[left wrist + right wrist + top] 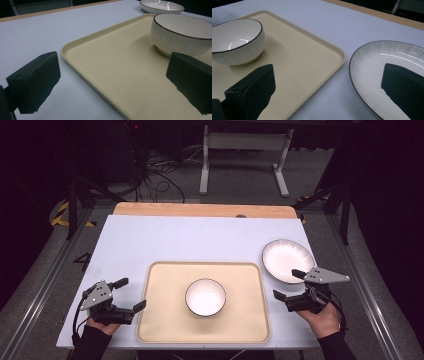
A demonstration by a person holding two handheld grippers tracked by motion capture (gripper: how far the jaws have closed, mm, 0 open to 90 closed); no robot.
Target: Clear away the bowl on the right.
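A cream tray (160,325) lies at the table's near middle, and a white bowl with a dark rim (205,296) stands upright in its centre. A white plate with a dark rim (287,260) rests on the table to the tray's right. My left gripper (130,294) hovers open at the tray's left edge, one jaw over the table and one over the tray (120,75), with the bowl (182,32) ahead to the right. My right gripper (289,284) is open at the plate's near edge; its jaws straddle the gap between tray (312,62) and plate (387,62).
The white table top (175,237) has a wooden strip (200,210) along its far edge. Beyond it a grey floor holds cables and a white metal stand (245,150). Open table surface lies behind the tray and to its left.
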